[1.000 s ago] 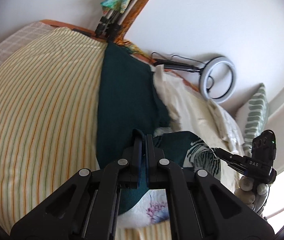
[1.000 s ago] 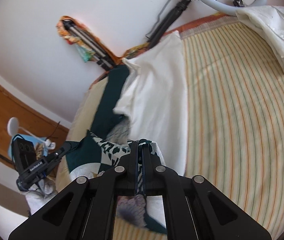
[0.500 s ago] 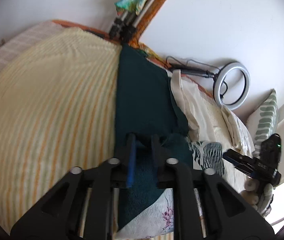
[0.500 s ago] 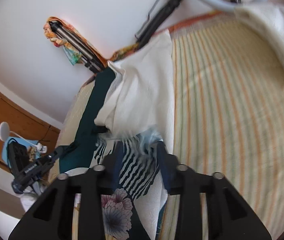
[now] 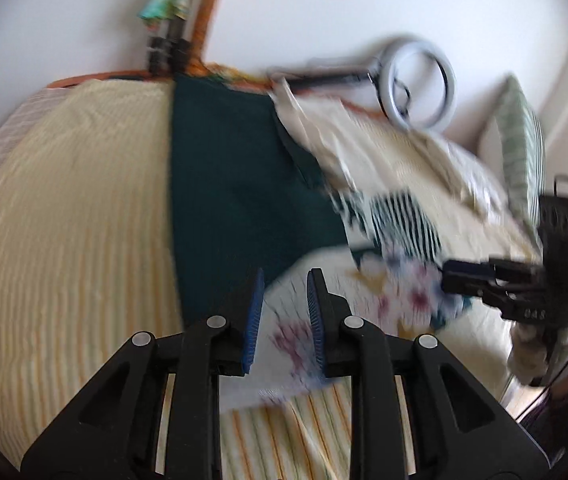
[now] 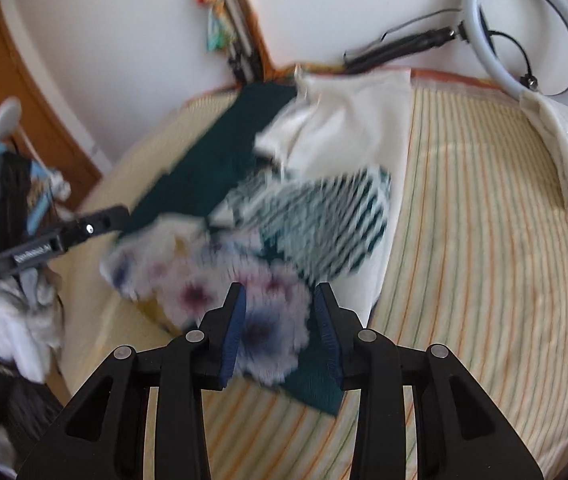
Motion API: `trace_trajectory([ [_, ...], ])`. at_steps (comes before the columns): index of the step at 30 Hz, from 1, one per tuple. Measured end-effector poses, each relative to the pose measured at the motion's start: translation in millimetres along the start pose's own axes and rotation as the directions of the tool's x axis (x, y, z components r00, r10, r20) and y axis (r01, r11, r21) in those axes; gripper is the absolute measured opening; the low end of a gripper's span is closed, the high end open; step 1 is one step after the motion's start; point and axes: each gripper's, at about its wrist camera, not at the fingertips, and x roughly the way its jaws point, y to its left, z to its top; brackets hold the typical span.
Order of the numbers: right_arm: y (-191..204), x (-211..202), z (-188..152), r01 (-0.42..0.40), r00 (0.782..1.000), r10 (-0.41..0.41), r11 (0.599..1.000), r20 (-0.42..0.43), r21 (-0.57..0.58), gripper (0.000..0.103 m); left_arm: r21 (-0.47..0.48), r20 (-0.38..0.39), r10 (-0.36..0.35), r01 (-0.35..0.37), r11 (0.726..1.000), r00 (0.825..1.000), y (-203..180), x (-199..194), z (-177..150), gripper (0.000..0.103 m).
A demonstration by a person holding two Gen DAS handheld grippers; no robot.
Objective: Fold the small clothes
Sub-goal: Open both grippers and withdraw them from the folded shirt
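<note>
Grippers, left (image 5: 281,304) and right (image 6: 279,320), both hung open and empty above a patterned garment (image 6: 284,232) on the bed (image 6: 484,240). Garment looked soft and light; a hem corner seemed the best hold.

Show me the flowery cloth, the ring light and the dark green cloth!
flowery cloth (image 6: 259,300): right wrist view, purple flower print.
ring light (image 6: 524,32): right wrist view, white ring's left rim.
dark green cloth (image 5: 227,184): left wrist view, flat middle.

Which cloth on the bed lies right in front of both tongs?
The flowered, striped cloth, unlike the plain green cloth and white cloth farther back.
</note>
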Motion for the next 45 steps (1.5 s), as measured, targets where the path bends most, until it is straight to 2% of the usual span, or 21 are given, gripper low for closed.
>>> trace_trajectory([
  [2,-1.9,6.1,-8.8,0.027,0.999,-0.027,1.000,-0.027,0.003,0.033,0.029,-0.044,0.030,-0.029,0.999,0.999,-3.1,9.4,-7.9,0.020],
  [3,-2.7,2.7,-12.0,0.027,1.000,-0.027,1.000,-0.013,0.007,0.033,0.032,-0.069,0.047,-0.045,0.998,0.996,-2.3,14.0,-10.8,0.020],
  [7,-7.5,-6.5,-19.2,0.017,1.000,-0.016,1.000,-0.018,0.023,0.032,0.022,-0.079,0.053,-0.052,0.998,0.995,2.9,8.0,-11.5,0.020],
  [11,-12.1,-16.2,-15.4,0.009,1.000,-0.009,0.999,0.001,0.033,0.032,-0.025,-0.037,0.043,-0.044,0.999,0.998,14.1,-9.3,4.8,0.020],
  [14,-20.8,-30.2,0.7,0.004,0.998,-0.008,0.998,0.063,0.066,0.033,-0.050,0.023,0.032,-0.031,0.998,0.999,23.4,-21.2,27.7,0.020],
  [16,-28.1,-37.4,12.8,-0.029,0.994,0.019,0.996,0.108,0.086,0.033,-0.056,0.055,0.041,-0.037,0.998,0.998,31.8,-25.5,45.2,0.021],
  [17,-32.7,-39.3,19.7,-0.051,0.992,0.040,0.995,0.119,0.089,0.037,-0.064,0.065,0.049,-0.045,0.997,0.997,37.0,-25.2,55.0,0.023],
  [18,-36.8,-39.7,26.6,-0.063,0.991,0.052,0.994,0.125,0.091,0.039,-0.077,0.072,0.058,-0.052,0.996,0.996,43.6,-23.7,66.3,0.030],
  [20,-46.1,-39.5,45.0,-0.044,0.989,0.030,0.995,0.145,0.090,0.039,-0.099,0.076,0.051,-0.044,0.994,0.996,55.5,-16.8,85.5,0.043],
  [21,-49.9,-38.2,53.9,-0.031,0.989,0.017,0.995,0.147,0.091,0.039,-0.113,0.071,0.042,-0.034,0.993,0.997,62.2,-11.1,95.9,0.045],
  [23,-62.9,-32.7,73.6,-0.040,0.990,0.024,0.993,0.139,0.112,0.039,-0.161,0.059,0.027,-0.017,0.987,0.998,79.5,4.0,117.0,0.045],
  [26,-90.0,-15.7,103.3,-0.066,0.990,0.041,0.980,0.133,0.188,0.039,-0.205,0.065,0.042,-0.028,0.978,0.997,99.0,26.0,139.4,0.046],
  [30,-126.1,14.6,137.2,-0.100,0.990,0.067,0.956,0.124,0.277,0.039,-0.238,0.043,0.030,-0.019,0.971,0.999,115.3,58.4,161.3,0.046],
  [34,-153.3,42.4,163.7,-0.066,0.992,0.026,0.939,0.121,0.339,0.039,-0.240,0.025,0.028,-0.021,0.971,0.999,121.1,87.7,177.1,0.046],
  [36,-165.0,57.7,174.3,-0.061,0.992,0.014,0.926,0.129,0.372,0.039,-0.236,0.021,0.054,-0.047,0.971,0.998,123.8,100.8,182.1,0.046],
  [40,-176.0,82.4,190.4,-0.085,0.989,0.026,0.909,0.148,0.408,0.039,-0.236,-0.001,0.082,-0.080,0.969,0.997,131.1,125.7,190.6,0.046],
  [45,-173.9,108.9,214.2,-0.044,0.992,-0.006,0.920,0.126,0.390,0.039,-0.217,-0.017,0.103,-0.104,0.971,0.995,134.9,149.4,205.7,0.046],
])
